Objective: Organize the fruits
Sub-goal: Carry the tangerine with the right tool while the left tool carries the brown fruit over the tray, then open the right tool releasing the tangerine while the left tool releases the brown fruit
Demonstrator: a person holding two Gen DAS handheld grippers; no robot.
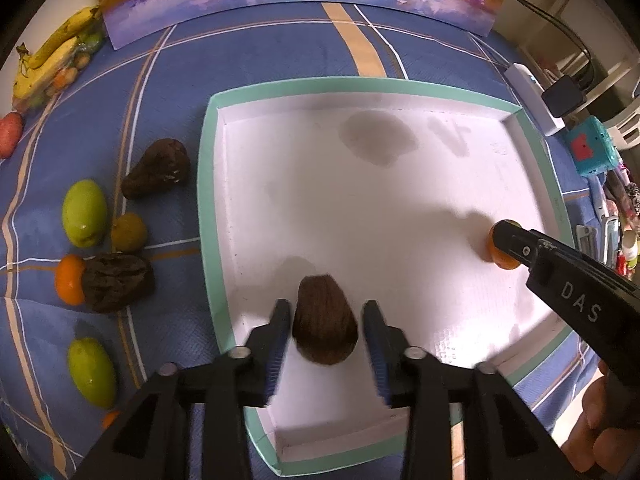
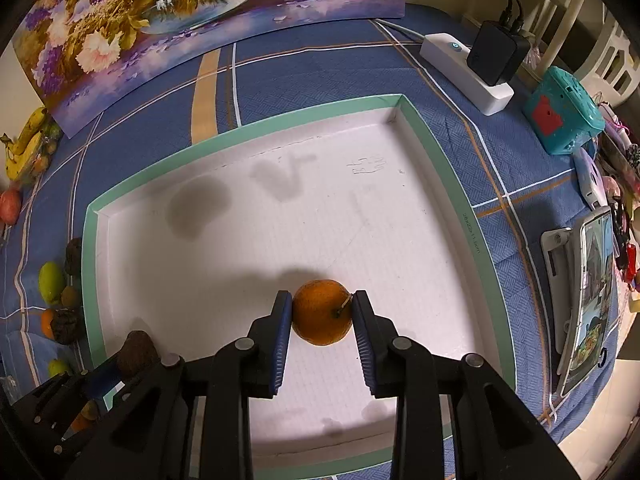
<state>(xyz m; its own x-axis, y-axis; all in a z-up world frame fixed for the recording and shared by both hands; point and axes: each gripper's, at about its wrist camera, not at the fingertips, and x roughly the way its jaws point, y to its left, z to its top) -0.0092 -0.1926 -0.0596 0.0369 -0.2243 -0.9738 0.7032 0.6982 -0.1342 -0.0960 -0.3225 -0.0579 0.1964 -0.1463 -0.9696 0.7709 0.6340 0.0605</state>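
A white tray with a teal rim (image 1: 208, 200) (image 2: 90, 240) lies on the blue checked cloth. A brown oval fruit (image 1: 324, 328) (image 2: 138, 352) rests on the tray floor near its left wall. My left gripper (image 1: 326, 306) stands open around it, with a gap on each side. An orange (image 2: 322, 314) (image 1: 502, 260) sits near the tray's right wall, and my right gripper (image 2: 321, 296) is shut on it, both blue pads pressing its sides. Left of the tray lie two green mangoes (image 1: 84, 212), two dark wrinkled fruits (image 1: 158, 168), another orange (image 1: 68, 280) and a small olive fruit (image 1: 128, 232).
Bananas (image 1: 48, 56) and a red fruit (image 1: 10, 134) lie at the far left. A flower painting (image 2: 160, 20) stands behind the tray. A white power strip with a black plug (image 2: 468, 68), a teal toy (image 2: 564, 112) and a phone on a stand (image 2: 592, 292) sit to the right.
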